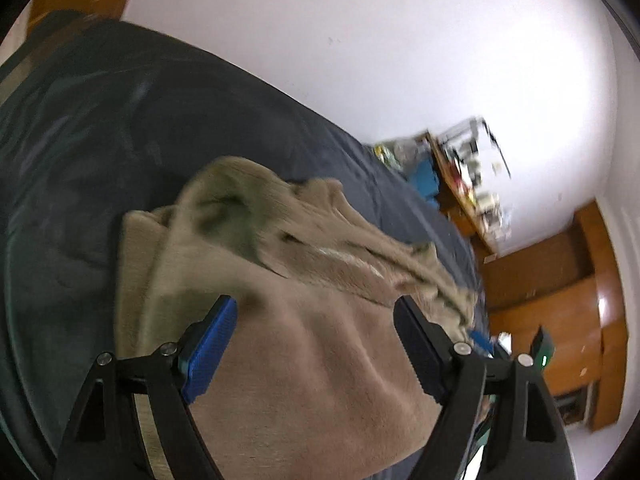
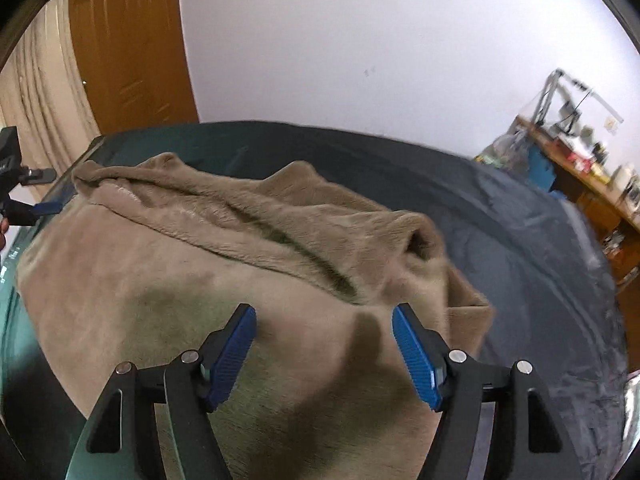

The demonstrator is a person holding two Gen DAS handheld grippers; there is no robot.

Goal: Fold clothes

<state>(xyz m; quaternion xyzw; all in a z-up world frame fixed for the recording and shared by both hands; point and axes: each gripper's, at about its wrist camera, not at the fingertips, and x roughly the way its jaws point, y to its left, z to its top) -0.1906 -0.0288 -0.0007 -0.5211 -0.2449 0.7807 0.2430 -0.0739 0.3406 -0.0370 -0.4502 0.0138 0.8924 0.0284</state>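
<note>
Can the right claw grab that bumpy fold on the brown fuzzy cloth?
Probably yes. The right claw is open just above the brown fuzzy cloth, and the bumpy fold lies right ahead with nothing in between.

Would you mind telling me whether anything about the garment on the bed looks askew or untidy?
Yes: the tan fleece garment on the dark bedcover has its far part bunched into ridges and loose folds rather than lying flat. Nothing looks damaged.
</note>
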